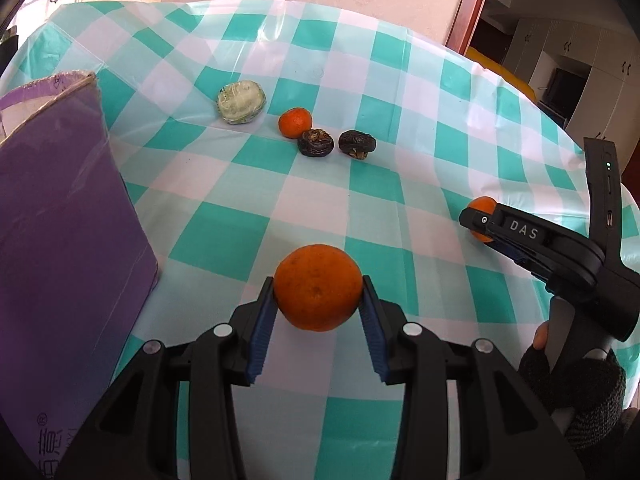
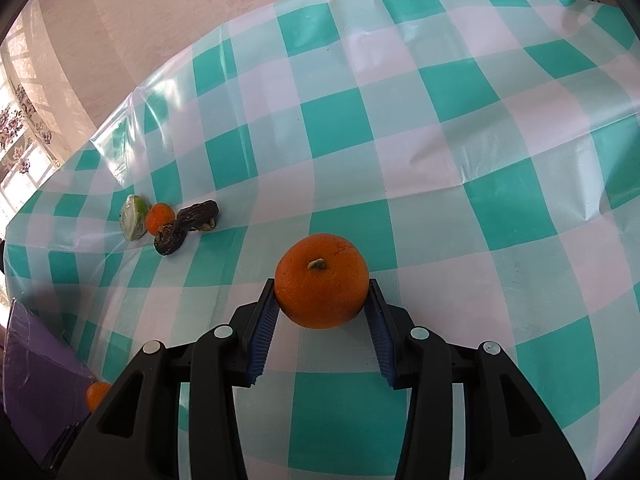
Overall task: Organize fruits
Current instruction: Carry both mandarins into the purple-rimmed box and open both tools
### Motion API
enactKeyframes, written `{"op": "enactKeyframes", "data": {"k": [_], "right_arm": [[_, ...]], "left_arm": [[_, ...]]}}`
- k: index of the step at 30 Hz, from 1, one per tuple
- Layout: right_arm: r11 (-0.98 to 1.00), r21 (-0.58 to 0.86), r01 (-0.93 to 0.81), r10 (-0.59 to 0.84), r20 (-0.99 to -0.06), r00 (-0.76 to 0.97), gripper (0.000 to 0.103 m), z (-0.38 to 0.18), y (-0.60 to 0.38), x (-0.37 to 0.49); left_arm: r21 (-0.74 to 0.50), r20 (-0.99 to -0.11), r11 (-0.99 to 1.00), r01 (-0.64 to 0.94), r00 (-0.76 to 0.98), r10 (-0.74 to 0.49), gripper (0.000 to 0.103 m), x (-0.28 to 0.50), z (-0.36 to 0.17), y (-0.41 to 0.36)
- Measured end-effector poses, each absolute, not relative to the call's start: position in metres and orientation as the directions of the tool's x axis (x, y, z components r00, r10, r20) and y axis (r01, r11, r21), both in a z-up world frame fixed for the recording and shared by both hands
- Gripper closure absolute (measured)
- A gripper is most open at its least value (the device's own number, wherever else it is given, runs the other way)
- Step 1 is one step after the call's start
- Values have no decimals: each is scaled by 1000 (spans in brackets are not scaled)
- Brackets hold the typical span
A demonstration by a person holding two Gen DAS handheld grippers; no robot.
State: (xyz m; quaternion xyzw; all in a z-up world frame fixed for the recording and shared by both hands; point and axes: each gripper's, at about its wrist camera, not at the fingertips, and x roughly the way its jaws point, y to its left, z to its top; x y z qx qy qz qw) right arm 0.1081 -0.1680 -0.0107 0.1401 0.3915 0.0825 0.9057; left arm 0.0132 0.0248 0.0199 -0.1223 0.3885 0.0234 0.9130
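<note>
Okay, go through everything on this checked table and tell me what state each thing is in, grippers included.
Left gripper: shut on an orange, held off the cloth.
Right gripper: shut on a second orange, stem showing.
Small orange: loose on the tablecloth.
Two dark fruits: lying loose beside it.
Wrapped pale-green fruit: in plastic, untouched.
Purple box: standing at the table's left.

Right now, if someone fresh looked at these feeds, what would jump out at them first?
Each gripper grips an orange: the left gripper holds one orange beside the purple box, and the right gripper holds a stem-up orange over the checked tablecloth. Farther off lies a small cluster: a wrapped pale-green item, a tangerine and two dark shrivelled fruits.
</note>
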Motion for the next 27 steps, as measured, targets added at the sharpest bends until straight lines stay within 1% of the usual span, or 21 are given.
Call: {"op": "enactKeyframes", "data": {"k": [5,11,16,23,27], "right_arm": [[960,277,-32,223,-694,685,60,-9,-166,96],[968,237,-76,225,-701,677,60,-9,-159,71],[968,236,-91,235,-705,669,60,-10,-157,49],[964,242,-109,253,-709,658,60,-12,-154,20],[965,232,-120,253,-715,652,60,-13,-150,6]], "left_arm": [[-204,-706,973,-111,705,-68,62,-14,21,25],[-202,-711,976,-86,698,-85,62,-32,20,25],[-190,-709,980,-60,699,-95,62,-47,20,22],[-125,-695,992,-9,715,-81,62,-68,23,9],[-122,-694,992,7,715,-90,62,-77,25,8]]}}
